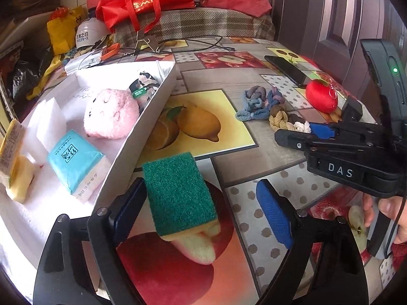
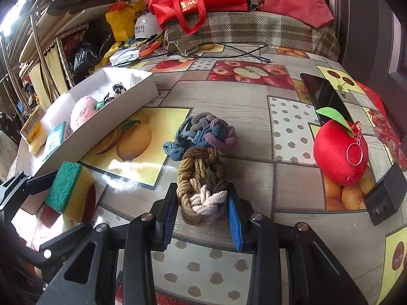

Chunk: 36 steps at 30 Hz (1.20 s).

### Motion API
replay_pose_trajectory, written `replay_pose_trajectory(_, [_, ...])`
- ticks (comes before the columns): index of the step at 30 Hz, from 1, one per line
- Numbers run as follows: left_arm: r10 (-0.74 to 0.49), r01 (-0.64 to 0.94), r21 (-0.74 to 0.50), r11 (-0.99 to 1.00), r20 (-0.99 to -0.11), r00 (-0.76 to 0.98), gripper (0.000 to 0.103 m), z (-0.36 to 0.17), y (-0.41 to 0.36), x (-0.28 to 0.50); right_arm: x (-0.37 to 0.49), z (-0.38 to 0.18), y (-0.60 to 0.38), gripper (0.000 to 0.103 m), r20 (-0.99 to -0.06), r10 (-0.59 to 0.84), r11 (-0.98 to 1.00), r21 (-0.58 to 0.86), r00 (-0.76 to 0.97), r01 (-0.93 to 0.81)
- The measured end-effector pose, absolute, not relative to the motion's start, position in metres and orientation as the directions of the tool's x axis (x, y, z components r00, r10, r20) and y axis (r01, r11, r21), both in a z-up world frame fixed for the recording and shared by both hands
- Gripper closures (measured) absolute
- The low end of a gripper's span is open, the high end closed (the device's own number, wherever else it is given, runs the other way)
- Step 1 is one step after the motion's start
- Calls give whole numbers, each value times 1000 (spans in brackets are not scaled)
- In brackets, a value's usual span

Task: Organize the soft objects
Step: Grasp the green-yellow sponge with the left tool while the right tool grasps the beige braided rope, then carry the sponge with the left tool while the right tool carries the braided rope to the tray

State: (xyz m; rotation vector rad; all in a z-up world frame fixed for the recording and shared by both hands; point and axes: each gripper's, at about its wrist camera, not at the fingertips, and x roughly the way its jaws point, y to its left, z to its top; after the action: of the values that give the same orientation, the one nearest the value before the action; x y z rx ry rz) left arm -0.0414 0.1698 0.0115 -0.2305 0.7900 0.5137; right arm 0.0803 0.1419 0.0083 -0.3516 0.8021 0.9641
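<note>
Left wrist view, bottom of frame: the left gripper (image 1: 201, 213) has its jaws spread wide, with the green-and-yellow scouring sponge (image 1: 179, 194) lying between them, against or just beside the left pad and well clear of the right one. The sponge rests flat on the fruit-print tablecloth (image 1: 254, 152), green abrasive face up, just beside the near wall of the white box (image 1: 142, 124). It is judged light and compressible; a hold across its two long sides should deform the foam slightly without slipping.

Right wrist view, lower centre: the right gripper (image 2: 202, 216) stands with a pad on either side of the near end of the brown-and-cream braided hair ties (image 2: 201, 185). The pads appear to touch the braid; whether they squeeze it cannot be told. The braid is judged soft, limp and very light, so its far end would droop if lifted by this end. Touching it further up the frame lies a blue-and-purple braided bundle (image 2: 203, 132).

Middle right: a red plush apple (image 2: 339, 150) with felt leaf and key ring, beside a black phone (image 2: 323, 96).

Upper left: the box already holds a pink plush toy (image 1: 110, 113), a blue tissue pack (image 1: 76, 162) and white foam blocks (image 1: 43, 127).

Top of frame: red bags (image 1: 145, 2) and helmets.
</note>
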Motion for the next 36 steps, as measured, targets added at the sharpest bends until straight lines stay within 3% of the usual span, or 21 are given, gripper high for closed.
replay_pose_trajectory(1, [361, -516, 11, 857, -726, 585, 32, 11, 169, -39, 80, 8, 142, 67, -741, 591, 543, 72, 320, -837])
replay_pose_trajectory(2, [369, -509, 26, 860, -722, 586, 51, 12, 166, -39, 80, 8, 142, 67, -740, 592, 542, 72, 319, -837])
replay_pose_trajectory(3, [368, -497, 33, 867, -715, 595, 63, 13, 163, -39, 80, 9, 142, 67, -740, 593, 541, 73, 318, -838])
replay_pose_trajectory(9, [346, -426, 39, 904, -653, 674, 63, 23, 147, -47, 80, 9, 141, 67, -736, 596, 543, 77, 320, -836])
replay_pose_trajectory(14, [395, -413, 73, 908, -480, 783, 63, 45, 126, -75, 78, 17, 132, 67, -693, 637, 545, 95, 338, -833])
replay_pose_trajectory(18, [433, -433, 86, 897, -371, 822, 63, 55, 116, -95, 62, 33, 116, 67, -586, 706, 535, 73, 398, -842])
replay_pose_trajectory(22, [452, -460, 69, 885, -359, 816, 63, 57, 122, -106, 33, 50, 92, 67, -422, 781, 513, 12, 461, -858])
replay_pose_trajectory(24, [457, -471, 54, 880, -362, 812, 63, 57, 126, -112, 19, 53, 85, 66, -389, 796, 496, -18, 463, -868])
replay_pose_trajectory(36, [484, -515, 15, 857, -367, 794, 63, 55, 145, -129, -18, 52, 105, 65, -398, 807, 422, -129, 437, -897])
